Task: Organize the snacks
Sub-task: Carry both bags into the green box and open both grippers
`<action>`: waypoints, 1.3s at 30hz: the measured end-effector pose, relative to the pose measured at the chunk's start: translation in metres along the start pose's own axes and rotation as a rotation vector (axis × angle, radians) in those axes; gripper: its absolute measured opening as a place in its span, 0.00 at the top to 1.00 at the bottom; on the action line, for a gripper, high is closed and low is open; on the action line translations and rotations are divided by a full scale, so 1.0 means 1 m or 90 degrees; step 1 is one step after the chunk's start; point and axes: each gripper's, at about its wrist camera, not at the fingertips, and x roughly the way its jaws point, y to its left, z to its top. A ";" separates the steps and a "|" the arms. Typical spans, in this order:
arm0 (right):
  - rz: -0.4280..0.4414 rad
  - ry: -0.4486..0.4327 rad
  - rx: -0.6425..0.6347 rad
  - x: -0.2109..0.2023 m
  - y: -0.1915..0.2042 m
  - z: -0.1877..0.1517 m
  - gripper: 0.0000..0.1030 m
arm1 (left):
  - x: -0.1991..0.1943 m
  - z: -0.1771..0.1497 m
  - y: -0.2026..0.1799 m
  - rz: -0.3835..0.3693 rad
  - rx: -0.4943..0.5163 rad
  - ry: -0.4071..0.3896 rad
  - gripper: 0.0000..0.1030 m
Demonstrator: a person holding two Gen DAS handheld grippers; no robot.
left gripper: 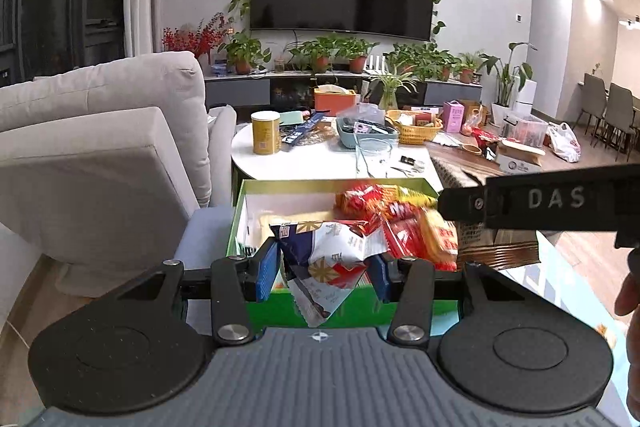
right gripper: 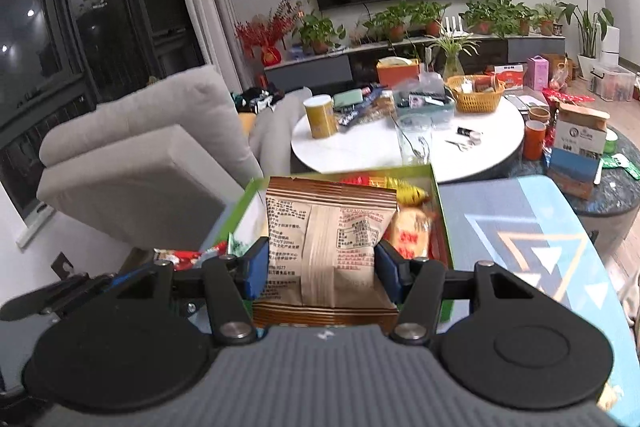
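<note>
Green cardboard forms the walls of the open snack box (left gripper: 236, 223), the landmark for everything below. Left of the box stands a pale grey sofa (left gripper: 100, 155), its cushion close to the box's left wall. Over the box's near edge, the left gripper (left gripper: 324, 267) has its blue pads (left gripper: 267, 269) pressed onto a white, navy and red snack packet (left gripper: 332, 251), which is crumpled and hangs tilted between them, a corner drooping past the near wall. Inside the box, toward its right and far side, lies a heap of red and yellow snack packets (left gripper: 392, 215), blurred in the left wrist view.

From the right wrist view, the right gripper (right gripper: 316, 269) pinches a brown paper-look snack packet (right gripper: 328, 239) from both sides, printed back toward the camera, held upright above the near part of the green box (right gripper: 440, 211). Behind it, in the box's far right corner, sit an orange-labelled packet (right gripper: 412, 231) and yellow wrappers (right gripper: 408, 191). Beyond the box's far wall is a white round table (right gripper: 360, 151) with a yellow can (right gripper: 320, 117) and a yellow woven basket (right gripper: 474, 95). Right of the box the surface is a blue patterned mat (right gripper: 520, 227).
</note>
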 end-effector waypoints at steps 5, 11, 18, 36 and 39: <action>0.015 -0.008 0.014 0.013 0.000 0.019 0.38 | 0.018 0.021 0.003 0.016 0.003 -0.009 0.58; 0.021 -0.003 0.011 0.032 0.001 0.030 0.38 | 0.044 0.039 0.008 0.030 0.005 -0.016 0.58; 0.011 0.015 0.016 0.062 0.001 0.035 0.38 | 0.086 0.043 0.021 0.032 -0.014 0.002 0.58; 0.002 0.079 0.020 0.137 0.006 0.029 0.38 | 0.173 0.027 0.046 0.046 -0.037 0.073 0.58; 0.002 0.085 0.025 0.142 0.005 0.027 0.38 | 0.180 0.025 0.047 0.045 -0.043 0.079 0.57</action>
